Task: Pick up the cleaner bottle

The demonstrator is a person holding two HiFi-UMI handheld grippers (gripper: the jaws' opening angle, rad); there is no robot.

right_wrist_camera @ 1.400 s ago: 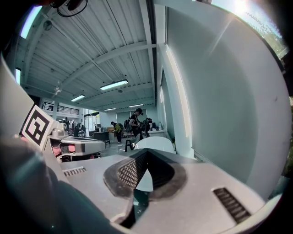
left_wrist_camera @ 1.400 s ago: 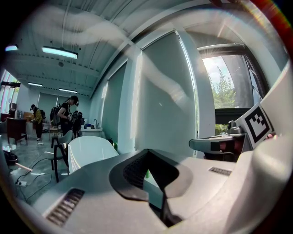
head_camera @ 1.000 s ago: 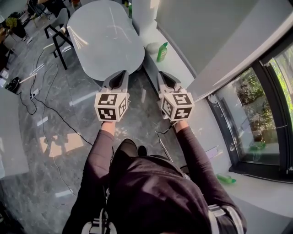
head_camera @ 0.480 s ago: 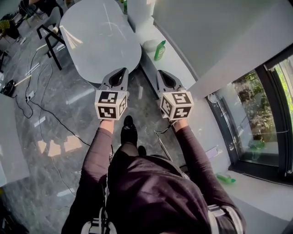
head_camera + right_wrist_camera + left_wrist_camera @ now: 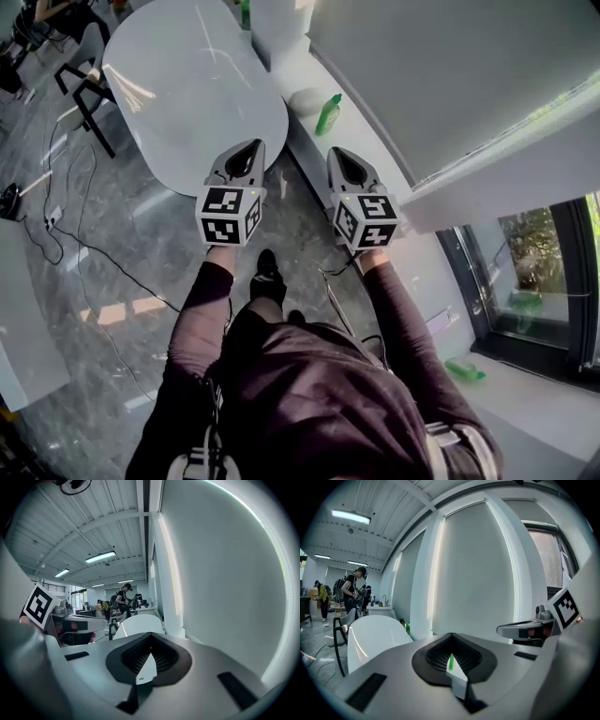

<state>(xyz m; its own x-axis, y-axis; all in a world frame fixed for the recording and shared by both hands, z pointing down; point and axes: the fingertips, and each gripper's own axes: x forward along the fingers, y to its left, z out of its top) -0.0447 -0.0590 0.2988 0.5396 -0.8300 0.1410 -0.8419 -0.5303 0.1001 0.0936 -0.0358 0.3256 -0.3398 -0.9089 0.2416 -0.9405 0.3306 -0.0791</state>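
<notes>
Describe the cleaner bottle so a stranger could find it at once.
Beside the white oval table, a long white ledge runs along the wall. The cleaner bottle stands on it, next to a pale round object; it is bright green, while its neighbour is whitish.

— What do you look like from the head view?

— I wear a dark brownish top [image 5: 309,394] with long, close-fitting sleeves: a left sleeve [image 5: 199,323] and a right sleeve [image 5: 398,319]. Grey-and-white strap buckles [image 5: 450,448] show near the lower edge, and one black shoe [image 5: 267,274].

— And the tools?

— My left gripper [image 5: 251,148] and right gripper [image 5: 337,155] are smooth pale-grey shells, each tapering to a dark tip. Each carries a white cube printed with black square markers: the left cube [image 5: 230,214] and the right cube [image 5: 367,221]. A thin dark cable [image 5: 333,270] runs under the right cube. In each gripper view I see a black ribbed recess [image 5: 452,656] in the shell.
</notes>
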